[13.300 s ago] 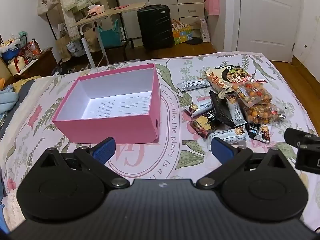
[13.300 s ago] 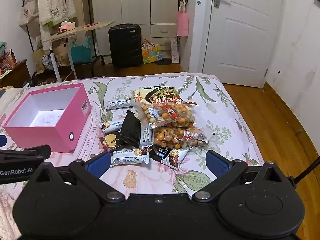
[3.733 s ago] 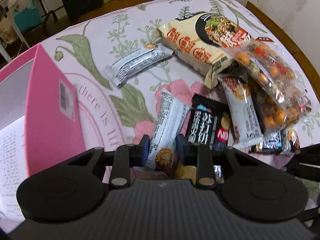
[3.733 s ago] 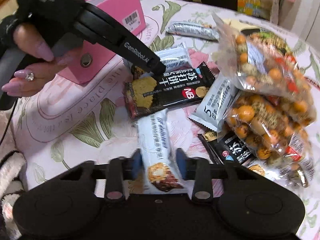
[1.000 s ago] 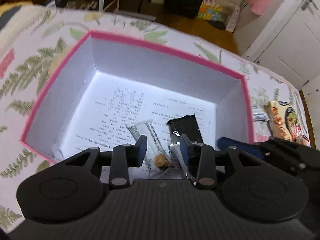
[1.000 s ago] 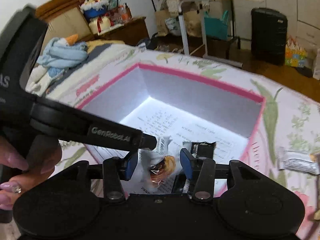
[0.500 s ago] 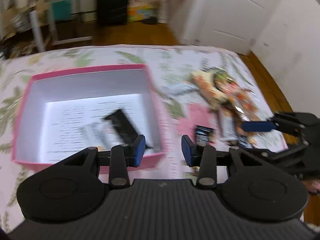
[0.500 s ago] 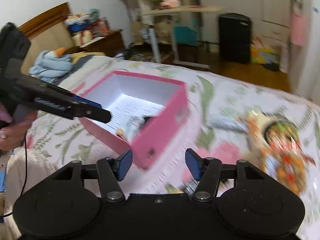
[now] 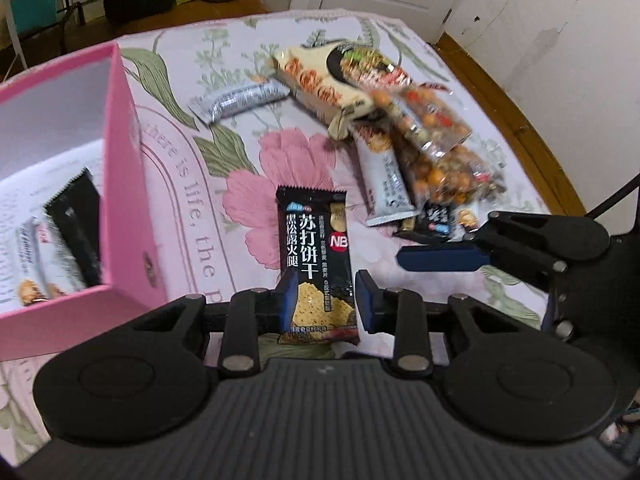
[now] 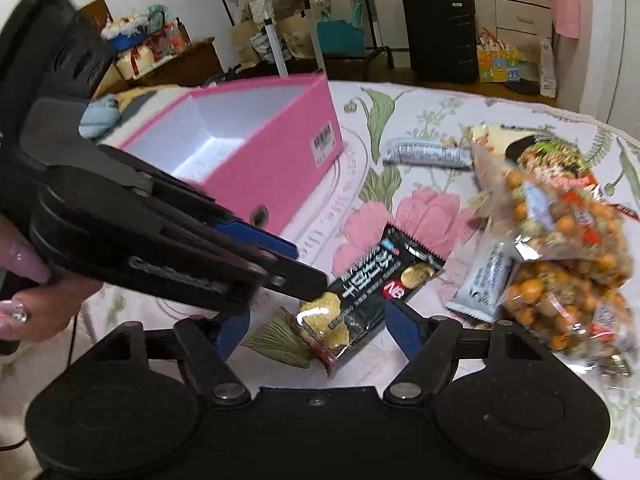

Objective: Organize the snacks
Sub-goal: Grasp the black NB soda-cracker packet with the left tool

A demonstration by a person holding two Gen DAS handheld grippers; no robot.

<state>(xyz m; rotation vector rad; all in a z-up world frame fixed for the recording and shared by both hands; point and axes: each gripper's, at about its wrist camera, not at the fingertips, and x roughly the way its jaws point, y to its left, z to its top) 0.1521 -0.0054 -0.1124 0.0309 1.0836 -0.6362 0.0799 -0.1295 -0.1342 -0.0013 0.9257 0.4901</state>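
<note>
Your left claw (image 9: 323,301) has just been closing around the black cracker packet (image 9: 315,257) on the bed (image 9: 240,168), beside the pink box (image 9: 128,184); contact is unclear. Your right claw (image 10: 318,326) has been opening, empty, straddling that packet's other end.

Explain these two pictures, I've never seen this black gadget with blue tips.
A person holds a two-finger gripper in each hand; a camera on each looks along its fingers. One picture is from the left gripper, the other from the right gripper. On the floral bedspread lie an open pink cardboard box, clear bags of coated nuts and wrapped bars. The left jaws have just been closing around a black foil cracker packet lying flat, not clearly pinched. The right jaws have just been opening, holding nothing.
</note>
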